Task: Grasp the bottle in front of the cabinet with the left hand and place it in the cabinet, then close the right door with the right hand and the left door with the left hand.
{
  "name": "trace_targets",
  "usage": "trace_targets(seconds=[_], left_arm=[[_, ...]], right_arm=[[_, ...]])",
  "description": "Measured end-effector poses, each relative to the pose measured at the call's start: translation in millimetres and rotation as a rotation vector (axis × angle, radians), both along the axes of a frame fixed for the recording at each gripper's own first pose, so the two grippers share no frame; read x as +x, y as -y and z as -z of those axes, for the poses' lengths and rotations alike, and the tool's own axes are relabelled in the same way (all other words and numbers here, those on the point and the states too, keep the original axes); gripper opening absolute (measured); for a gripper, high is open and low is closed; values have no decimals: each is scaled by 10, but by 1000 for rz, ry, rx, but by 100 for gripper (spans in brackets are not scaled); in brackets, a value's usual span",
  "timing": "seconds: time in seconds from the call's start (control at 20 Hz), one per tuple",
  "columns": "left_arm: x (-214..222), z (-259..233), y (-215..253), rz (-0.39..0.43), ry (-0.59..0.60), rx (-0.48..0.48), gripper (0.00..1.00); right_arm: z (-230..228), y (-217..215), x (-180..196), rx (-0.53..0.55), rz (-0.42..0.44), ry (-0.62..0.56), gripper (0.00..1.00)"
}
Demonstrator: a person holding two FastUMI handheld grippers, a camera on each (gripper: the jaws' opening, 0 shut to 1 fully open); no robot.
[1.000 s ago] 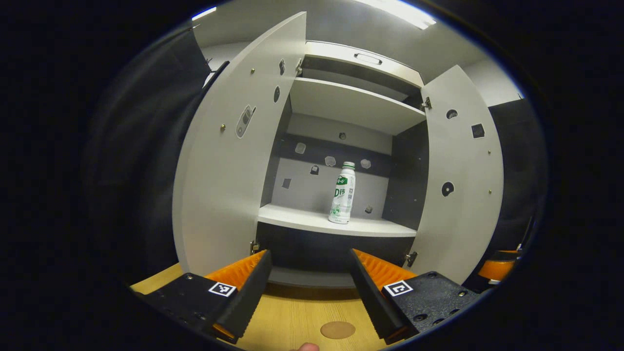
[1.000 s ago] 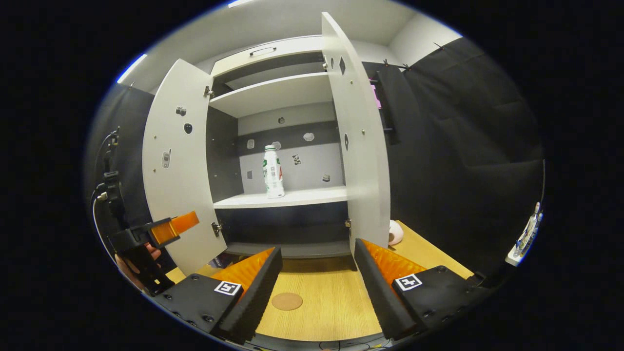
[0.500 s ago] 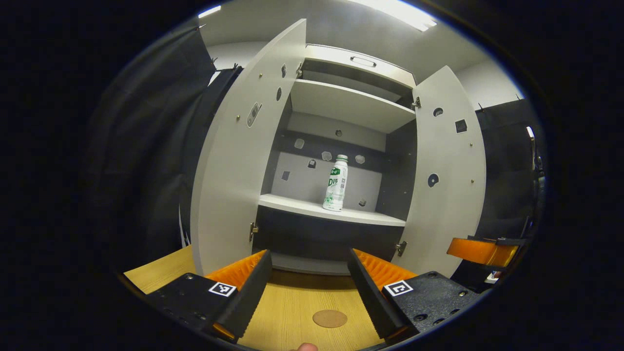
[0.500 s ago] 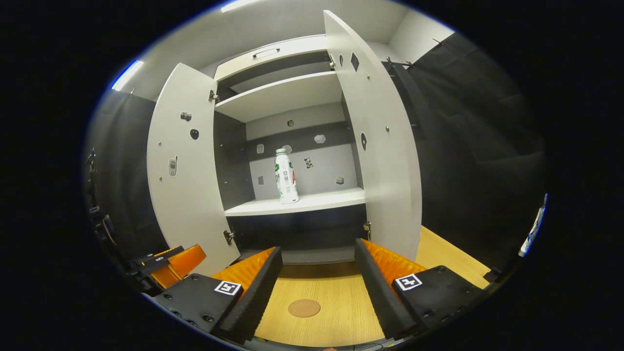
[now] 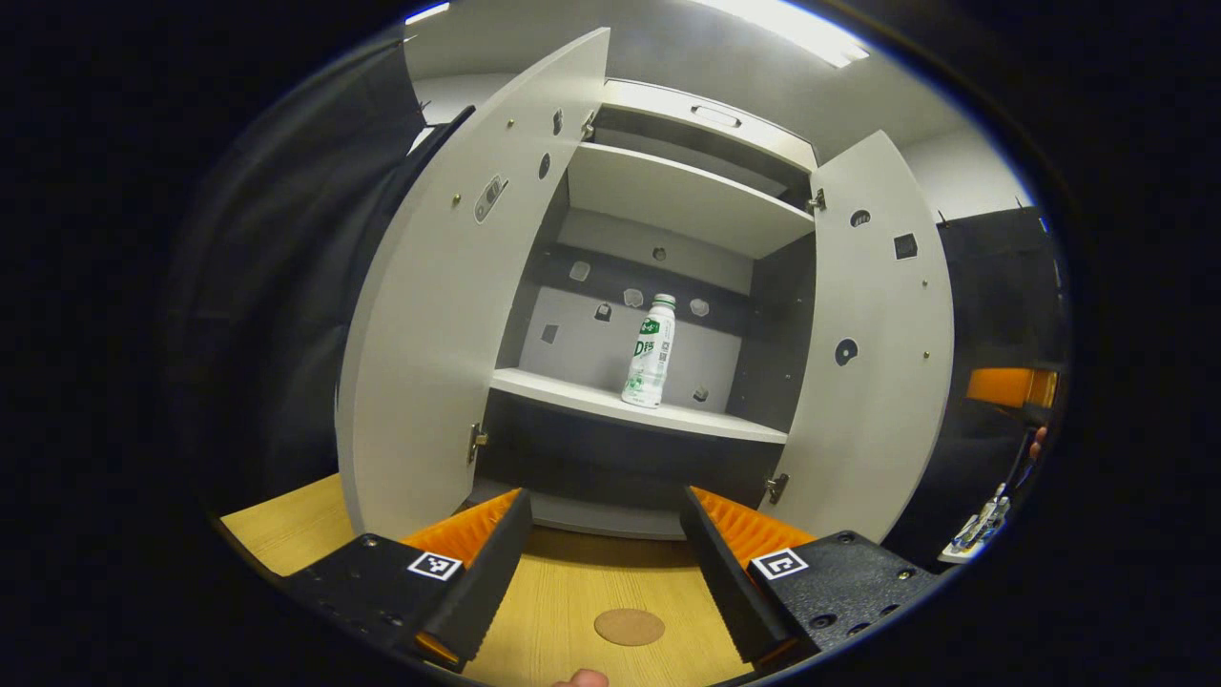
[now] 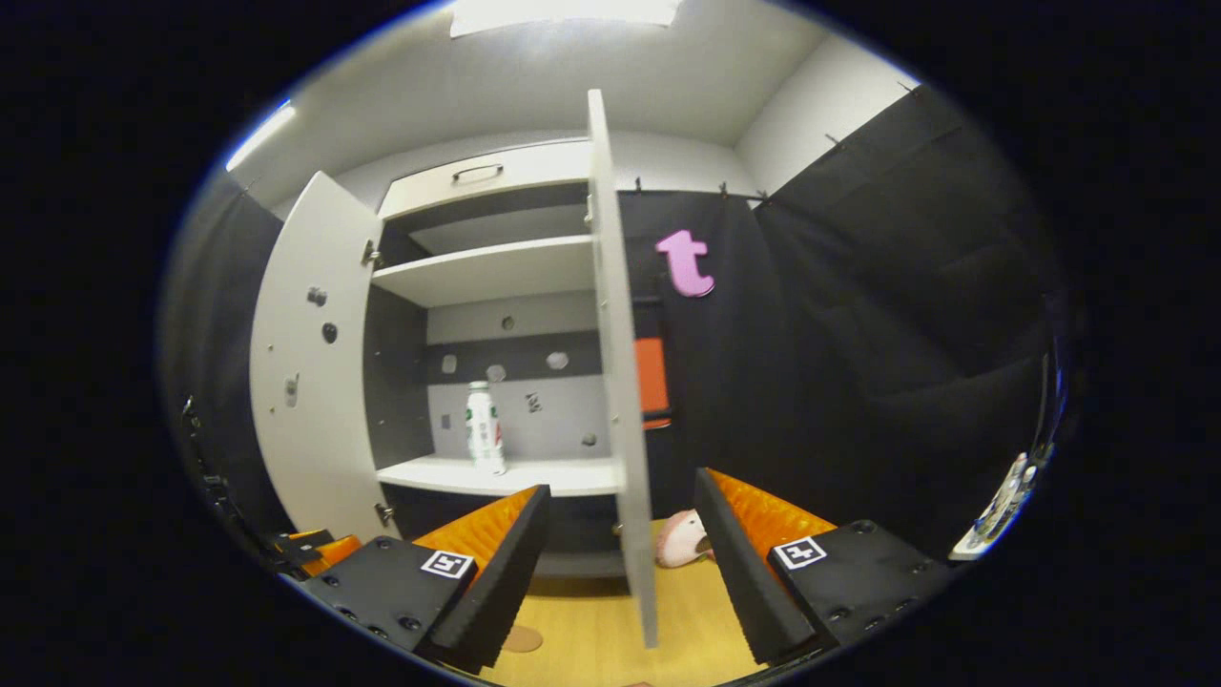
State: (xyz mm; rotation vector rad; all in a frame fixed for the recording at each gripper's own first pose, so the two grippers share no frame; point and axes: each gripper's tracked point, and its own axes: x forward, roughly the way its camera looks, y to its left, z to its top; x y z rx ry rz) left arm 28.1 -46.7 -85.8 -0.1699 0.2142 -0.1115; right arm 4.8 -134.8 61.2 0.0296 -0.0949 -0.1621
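Left gripper view gives me the cabinet [image 5: 668, 196] head-on with both doors swung wide: the left door [image 5: 429, 315] and the right door [image 5: 878, 343] flank the opening. My bottle [image 5: 649, 351] stands upright on the lower shelf [image 5: 572, 393], toward its right half, touching nothing else. The left gripper [image 5: 606, 553] hangs over the wooden table [image 5: 572, 611] with its fingers spread and nothing between them; a round brown coaster [image 5: 629, 627] lies on the table between them. Right gripper view puts the right door [image 6: 620, 382] edge-on, standing between the parted fingers of my right gripper [image 6: 620, 572], which also grips nothing. Just past that door's foot, a pink-and-white object [image 6: 679, 551] sits on the table, near the door but, as far as I can tell, apart from it. I also see the bottle [image 6: 483, 427] on the shelf there.
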Motion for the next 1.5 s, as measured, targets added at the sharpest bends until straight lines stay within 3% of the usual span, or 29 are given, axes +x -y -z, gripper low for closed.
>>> trace_targets(seconds=[0.3,0.55,0.8,1.2,1.5], left_arm=[[-10,-16,-76,-10,-3,11,95],[-32,-125,-229,-37,25,61,95],[-37,-186,-331,-81,45,50,98],[26,-328,-374,-88,91,52,95],[79,-327,-285,-55,97,17,95]], right_arm=[[-459,757,227,-14,194,28,98],[-651,980,573,-22,227,12,98],[-644,806,811,22,186,-9,98],[-651,716,823,44,148,-9,96],[-704,472,834,-30,112,-19,96]])
